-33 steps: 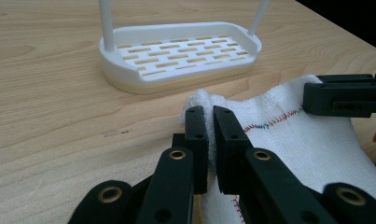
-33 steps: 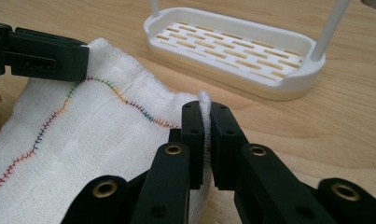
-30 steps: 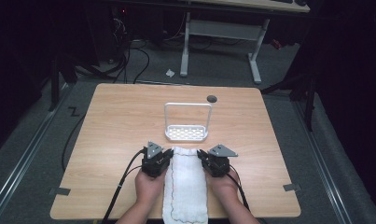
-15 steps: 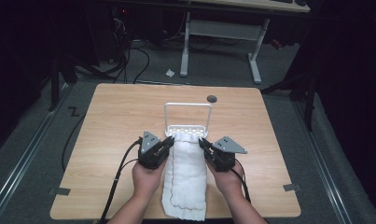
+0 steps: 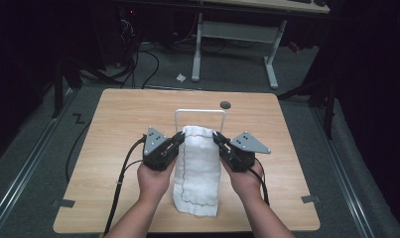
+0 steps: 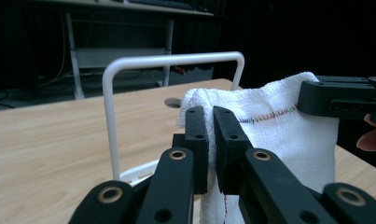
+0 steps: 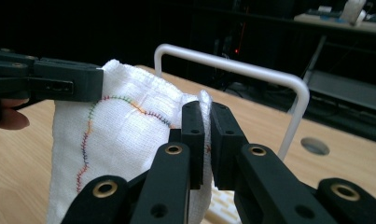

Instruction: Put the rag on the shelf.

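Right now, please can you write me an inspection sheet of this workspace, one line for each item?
Surface: wooden table, round hole near far edge.
Job's things: white towel, far end lifted, near end on table; white wire rack just behind it.
Clutter: nothing seen.
Grippers: left tool and right tool each shut on a top corner of the towel.
Cables: one black cable trails from each tool.
Surroundings: dark room, desk frame, floor cables, paper scrap.
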Demonstrator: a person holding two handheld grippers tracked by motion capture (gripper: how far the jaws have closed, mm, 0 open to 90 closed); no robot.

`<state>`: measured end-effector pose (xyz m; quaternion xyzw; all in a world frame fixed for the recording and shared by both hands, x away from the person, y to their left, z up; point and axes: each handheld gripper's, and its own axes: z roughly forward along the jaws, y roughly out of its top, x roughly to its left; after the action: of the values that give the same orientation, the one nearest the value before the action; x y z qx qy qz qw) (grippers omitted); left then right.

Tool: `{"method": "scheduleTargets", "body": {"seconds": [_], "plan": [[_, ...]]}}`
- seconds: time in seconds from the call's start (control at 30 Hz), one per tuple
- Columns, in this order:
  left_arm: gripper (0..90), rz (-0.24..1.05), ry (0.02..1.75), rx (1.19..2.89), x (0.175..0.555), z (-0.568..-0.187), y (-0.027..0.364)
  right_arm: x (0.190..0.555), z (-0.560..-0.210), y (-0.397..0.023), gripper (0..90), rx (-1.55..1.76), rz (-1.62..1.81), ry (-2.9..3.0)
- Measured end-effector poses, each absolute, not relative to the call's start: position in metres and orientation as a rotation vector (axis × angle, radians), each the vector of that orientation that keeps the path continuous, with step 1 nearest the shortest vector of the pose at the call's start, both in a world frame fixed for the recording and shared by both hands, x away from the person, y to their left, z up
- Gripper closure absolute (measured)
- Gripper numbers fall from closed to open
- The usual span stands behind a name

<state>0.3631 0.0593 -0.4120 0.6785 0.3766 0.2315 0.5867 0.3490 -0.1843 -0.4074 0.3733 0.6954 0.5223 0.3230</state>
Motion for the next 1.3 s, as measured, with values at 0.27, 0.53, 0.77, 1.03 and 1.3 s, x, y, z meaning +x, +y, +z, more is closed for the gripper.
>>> {"method": "scheduleTargets", "body": {"seconds": [0.27, 0.53, 0.77, 1.03, 1.3], "plan": [[85.1, 0.582, 0.839, 1.54, 0.361, -0.391, 0.062, 0.348, -0.386, -0.182, 85.8, 0.941, 1.397, 1.789], [85.1, 0.609, 0.798, 1.507, 0.361, -0.368, 0.065, 0.349, -0.363, -0.184, 85.8, 0.905, 1.423, 1.747], [85.1, 0.641, 0.751, 1.486, 0.362, -0.348, 0.064, 0.348, -0.34, -0.189, 85.8, 0.871, 1.446, 1.696], [85.1, 0.636, 0.734, 1.491, 0.364, -0.338, 0.06, 0.348, -0.332, -0.192, 85.8, 0.869, 1.446, 1.691], [85.1, 0.62, 0.733, 1.512, 0.376, -0.33, 0.059, 0.357, -0.323, -0.198, 85.9, 0.888, 1.447, 1.678]]}}
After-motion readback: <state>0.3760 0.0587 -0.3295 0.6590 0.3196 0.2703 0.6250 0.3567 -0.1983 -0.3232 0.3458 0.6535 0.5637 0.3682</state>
